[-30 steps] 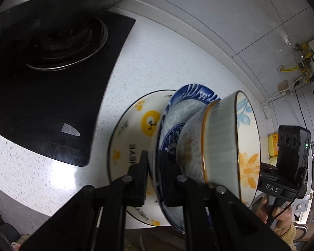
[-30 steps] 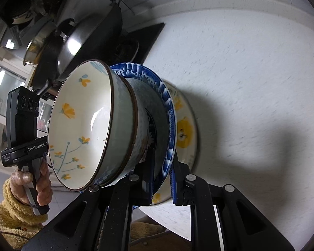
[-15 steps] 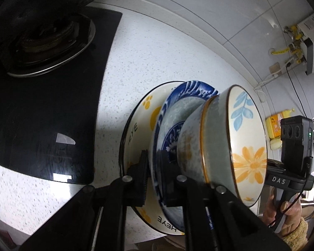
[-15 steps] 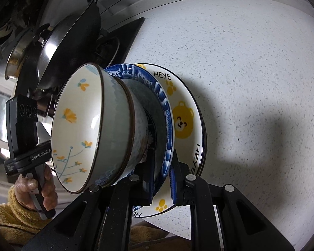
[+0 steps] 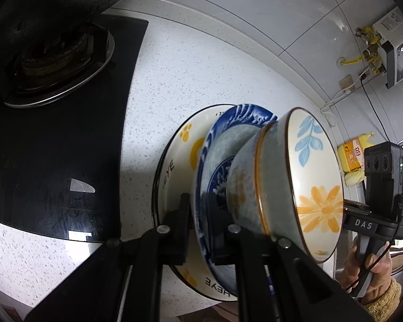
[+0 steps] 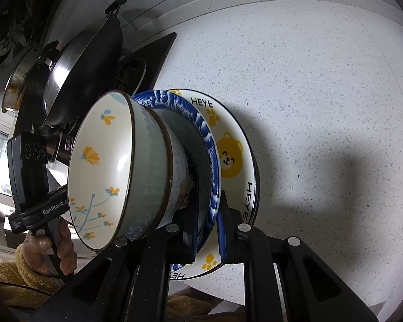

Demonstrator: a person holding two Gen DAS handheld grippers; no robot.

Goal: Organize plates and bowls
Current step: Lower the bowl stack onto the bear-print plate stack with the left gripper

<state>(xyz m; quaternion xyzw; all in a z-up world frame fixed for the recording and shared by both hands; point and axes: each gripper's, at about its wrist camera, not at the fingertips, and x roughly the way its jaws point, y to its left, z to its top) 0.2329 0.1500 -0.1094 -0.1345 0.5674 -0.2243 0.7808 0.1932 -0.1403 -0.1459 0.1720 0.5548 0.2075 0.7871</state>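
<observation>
Plates and bowl stacked, both tongs clamped on the blue dish

Speckled white countertop (image 6: 322,86) fills the frame's right. At centre, a cream bear-print "HEYE" plate (image 6: 229,145) lies lowest, then a blue-patterned deep plate (image 6: 201,131), then a flowered cream bowl (image 6: 104,166). Left gripper (image 5: 198,214) and right gripper (image 6: 207,222) each pinch the blue rim. Stacking looks done; setting down and release remain.

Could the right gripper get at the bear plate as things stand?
Probably not: the right gripper is shut on the blue plate, which carries the bowls and covers most of the bear plate beneath.
</observation>
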